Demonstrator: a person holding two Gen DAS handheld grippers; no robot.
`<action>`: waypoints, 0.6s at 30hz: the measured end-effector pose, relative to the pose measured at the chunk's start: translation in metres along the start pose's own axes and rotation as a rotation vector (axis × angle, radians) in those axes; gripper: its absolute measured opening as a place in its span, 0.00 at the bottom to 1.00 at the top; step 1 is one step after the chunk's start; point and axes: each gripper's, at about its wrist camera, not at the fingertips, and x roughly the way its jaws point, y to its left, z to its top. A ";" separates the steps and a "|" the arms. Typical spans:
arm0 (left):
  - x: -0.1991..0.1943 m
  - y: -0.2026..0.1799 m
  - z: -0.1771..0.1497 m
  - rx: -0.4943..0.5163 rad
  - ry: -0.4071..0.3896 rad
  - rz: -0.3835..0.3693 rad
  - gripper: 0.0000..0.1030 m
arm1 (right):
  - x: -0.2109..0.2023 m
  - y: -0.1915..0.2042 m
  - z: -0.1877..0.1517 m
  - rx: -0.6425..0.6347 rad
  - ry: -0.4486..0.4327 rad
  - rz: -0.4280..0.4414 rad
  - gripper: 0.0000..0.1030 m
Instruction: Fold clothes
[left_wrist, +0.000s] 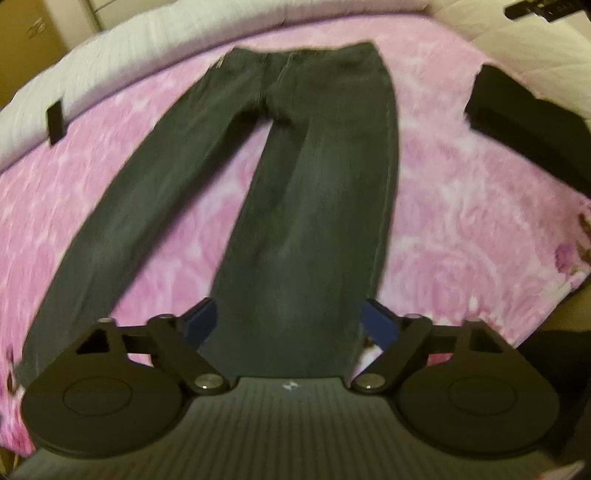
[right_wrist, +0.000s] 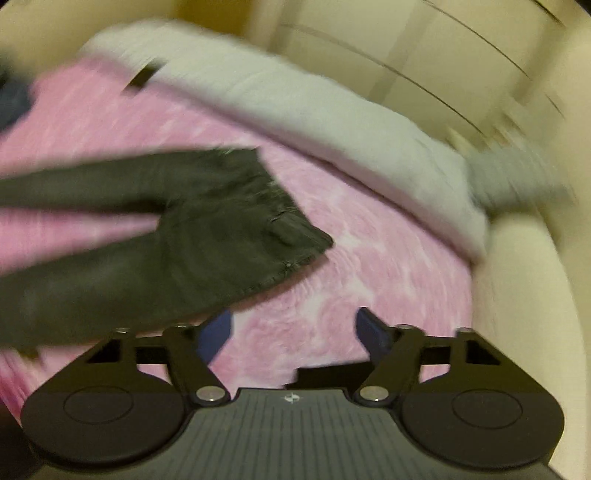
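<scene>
Trousers (left_wrist: 258, 177), dark grey, lie spread flat on the pink blanket (left_wrist: 461, 229) of the bed, waistband at the far end against the white quilt (left_wrist: 110, 62), both legs running back toward me and parted in a narrow V. My left gripper (left_wrist: 286, 325) hangs over the lower end of the leg on the right side of its view, its jaws spread to either side of the cloth; the blue pads do not look to be pressing, so I hold nothing there. My right gripper (right_wrist: 293, 330) is near the waistband corner (right_wrist: 314, 240), jaws likewise apart with only blanket between them, the trousers just beside its left finger. That view is smeared, so I cannot say how close the pads sit to the fabric. I judge this to be the reach before the first fold: nothing is lifted and no crease is made yet. Next, as I read it, each gripper must settle on an edge, the left at the hem, the right at the waist, and pinch through the cloth cleanly before carrying one leg across onto the other. A folded dark garment (left_wrist: 524, 122) sits well apart at the side, near the bed's edge.
</scene>
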 end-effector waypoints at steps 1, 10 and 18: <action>0.003 -0.010 -0.006 -0.007 0.016 0.026 0.78 | 0.014 -0.002 -0.002 -0.072 -0.012 0.025 0.65; 0.061 -0.070 -0.053 -0.004 0.186 0.233 0.76 | 0.146 -0.009 -0.017 -0.544 -0.072 0.195 0.46; 0.101 -0.059 -0.061 -0.010 0.238 0.267 0.64 | 0.217 -0.005 -0.004 -0.737 -0.073 0.254 0.25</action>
